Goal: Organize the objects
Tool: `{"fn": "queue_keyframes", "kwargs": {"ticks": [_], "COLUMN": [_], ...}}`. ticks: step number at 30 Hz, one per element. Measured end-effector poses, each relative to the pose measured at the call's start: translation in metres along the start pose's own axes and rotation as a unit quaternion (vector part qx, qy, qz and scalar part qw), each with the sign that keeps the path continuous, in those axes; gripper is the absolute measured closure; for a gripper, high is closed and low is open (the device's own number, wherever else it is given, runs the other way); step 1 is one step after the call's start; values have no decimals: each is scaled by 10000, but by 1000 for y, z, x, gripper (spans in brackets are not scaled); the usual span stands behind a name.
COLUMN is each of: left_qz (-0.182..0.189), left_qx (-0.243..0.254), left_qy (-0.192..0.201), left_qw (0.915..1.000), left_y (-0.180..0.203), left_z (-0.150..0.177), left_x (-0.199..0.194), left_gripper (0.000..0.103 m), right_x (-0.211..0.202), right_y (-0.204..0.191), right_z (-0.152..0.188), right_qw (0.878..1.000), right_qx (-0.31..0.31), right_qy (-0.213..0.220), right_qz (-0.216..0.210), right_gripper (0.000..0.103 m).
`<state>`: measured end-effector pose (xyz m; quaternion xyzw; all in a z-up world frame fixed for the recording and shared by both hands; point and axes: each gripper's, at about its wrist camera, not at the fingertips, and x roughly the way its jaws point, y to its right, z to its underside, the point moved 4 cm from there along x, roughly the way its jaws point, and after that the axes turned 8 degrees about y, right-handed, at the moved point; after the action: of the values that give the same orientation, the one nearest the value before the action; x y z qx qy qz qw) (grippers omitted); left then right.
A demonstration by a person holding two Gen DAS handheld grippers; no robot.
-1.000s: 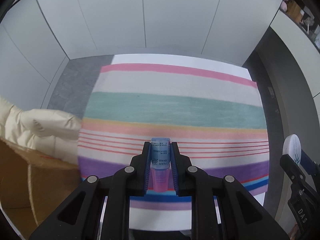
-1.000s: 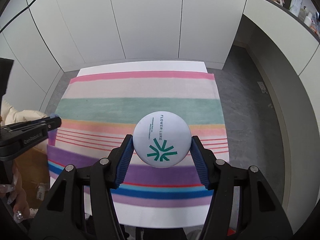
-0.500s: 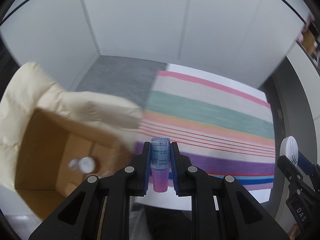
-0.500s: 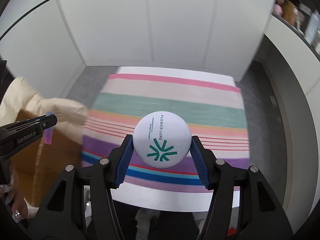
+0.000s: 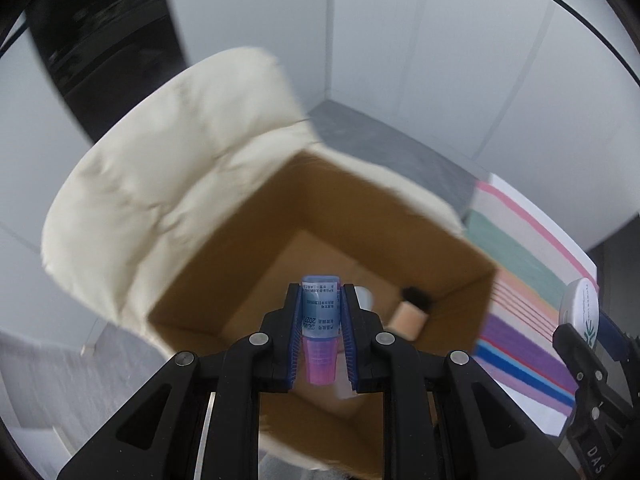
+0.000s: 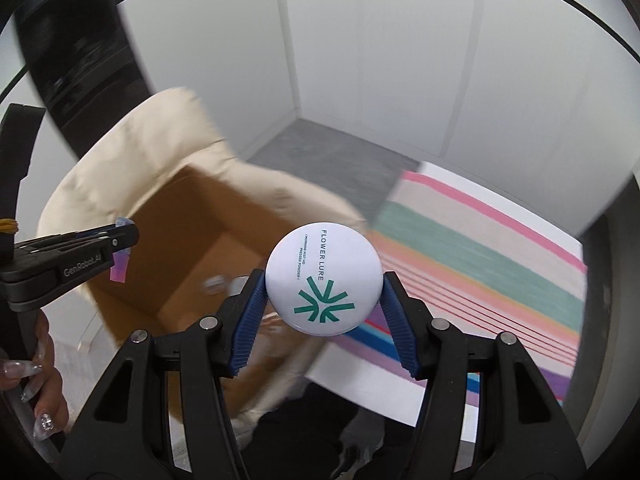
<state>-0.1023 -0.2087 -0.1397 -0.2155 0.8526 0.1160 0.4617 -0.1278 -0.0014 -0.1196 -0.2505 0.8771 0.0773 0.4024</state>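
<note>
My left gripper [image 5: 319, 312] is shut on a small tube with a blue label and pink lower end [image 5: 319, 320], held above the open cardboard box [image 5: 248, 248]. Inside the box lie a beige item with a dark cap [image 5: 410, 314] and a pale round item partly hidden behind my fingers. My right gripper [image 6: 323, 292] is shut on a round white compact with a green logo [image 6: 322, 278], held near the box's right side [image 6: 192, 240]. The left gripper with the tube [image 6: 120, 256] shows at the left of the right wrist view.
Cream padded fabric [image 5: 168, 184] drapes over the box's far and left rims. A striped cloth [image 6: 480, 264] covers the table to the right. White cabinet panels [image 5: 440, 60] stand behind, grey floor [image 6: 328, 152] lies between.
Both grippers have swung left from over the striped cloth to the cardboard box. The left gripper now hangs over the box opening. Both still hold their objects.
</note>
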Motion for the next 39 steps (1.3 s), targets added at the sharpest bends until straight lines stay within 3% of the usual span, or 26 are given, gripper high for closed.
{"fn": "queue_keyframes", "kwargs": {"ticks": [4, 6, 7, 8, 10, 16, 22, 27, 31, 37, 39], "left_qz": [-53, 19, 13, -39, -154, -263, 122, -17, 483, 915, 1279], "left_qx": [-339, -446, -428, -365, -128, 449, 374, 813, 909, 1419, 1549], "left_qy": [-23, -27, -106, -171, -92, 68, -46, 179, 113, 268, 149], "left_qw": [9994, 9990, 9990, 9992, 9998, 9986, 9992, 9965, 9946, 9853, 9795], "left_y": [-42, -51, -56, -58, -60, -51, -45, -26, -5, 31, 44], "left_z": [0, 0, -1, -1, -6, -18, -10, -5, -2, 8, 18], "left_x": [0, -3, -2, -3, -9, -23, -27, -55, -90, -148, -165], "left_gripper": [83, 59, 24, 3, 1, 1, 1, 1, 1, 0, 0], "right_x": [15, 20, 23, 25, 26, 28, 20, -2, -45, -118, -144], "right_y": [-50, -68, -73, -78, -85, -89, -76, -65, -40, 6, 20], "right_z": [1, 1, 1, 0, -3, -7, -1, 8, 24, 45, 52], "right_qw": [9991, 9983, 9981, 9981, 9983, 9978, 9986, 9986, 9937, 9762, 9658], "right_qx": [-310, -391, -381, -357, -223, -31, 23, 201, 1082, 2028, 2340], "right_qy": [-106, -93, -119, -156, -124, -289, -379, -466, -274, -284, -382], "right_qz": [-271, -432, -465, -467, -524, -591, -355, -158, -96, 709, 1047], "right_gripper": [43, 43, 39, 19, 0, 0, 0, 0, 0, 0, 0]}}
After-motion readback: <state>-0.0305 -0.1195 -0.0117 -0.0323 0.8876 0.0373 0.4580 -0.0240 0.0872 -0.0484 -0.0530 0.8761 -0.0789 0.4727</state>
